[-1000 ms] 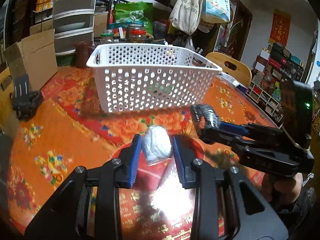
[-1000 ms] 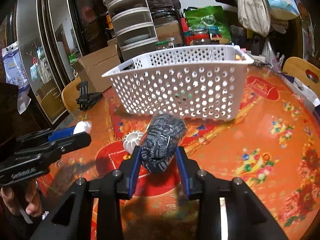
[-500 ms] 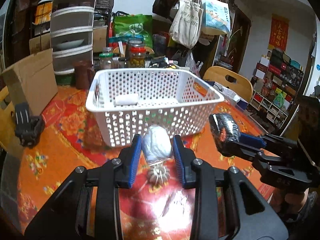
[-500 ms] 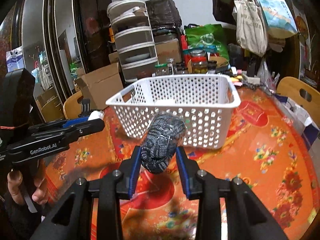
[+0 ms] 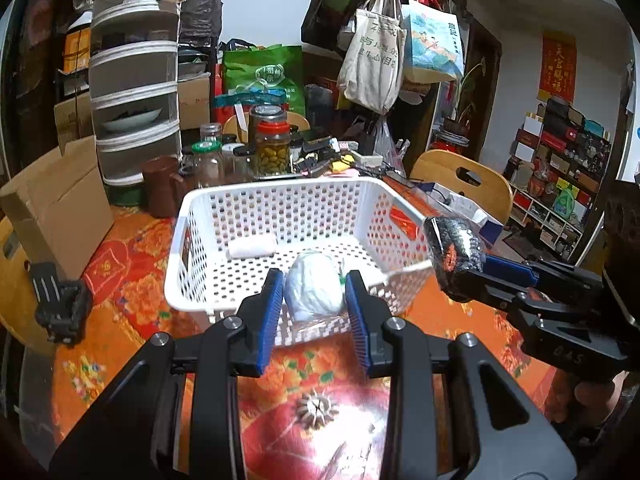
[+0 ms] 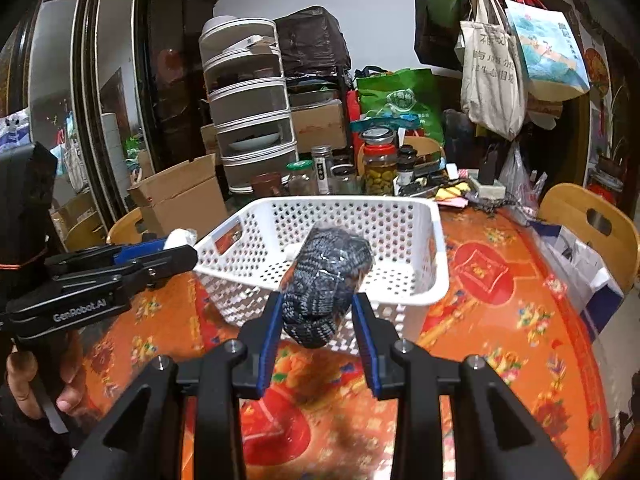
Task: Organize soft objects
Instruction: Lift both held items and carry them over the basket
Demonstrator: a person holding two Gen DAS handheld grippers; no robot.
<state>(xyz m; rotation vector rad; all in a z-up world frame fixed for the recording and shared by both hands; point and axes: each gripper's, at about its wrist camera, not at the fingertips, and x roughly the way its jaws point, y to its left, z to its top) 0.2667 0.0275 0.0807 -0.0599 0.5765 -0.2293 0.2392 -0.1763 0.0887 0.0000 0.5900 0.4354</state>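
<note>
Both claws were clamped on soft goods. Left gripper [image 5: 313, 299] squeezed a white bundle in clear film [image 5: 314, 290] between its blue pads, held just past the near rim of the white perforated basket [image 5: 280, 196]; the right gripper [image 6: 318, 320] pinched a dark knitted bundle [image 6: 326, 280], also wrapped, poised over the same basket's near wall. Ahead of the left claw, a small white folded cloth [image 5: 252, 246] already lay on the basket floor.

Risks, as I judged them: the slick film could let either bundle slip sideways on release and land on the orange flowered tablecloth [image 6: 500, 320] instead. The two claws hung close together, so a shared drop could knock pads or rim, and the light basket might skid or tip. A white fluted cap [image 5: 316, 408] below the left claw could be swept aside.

Readable writing: "GenRobot.AI" on the left gripper's arm [image 6: 80, 312]; "645" or similar on the right gripper's body [image 5: 566, 356], unclear. Chinese characters marked the hanging tote bags [image 5: 376, 56] and a red wall scroll [image 5: 558, 66].
</note>
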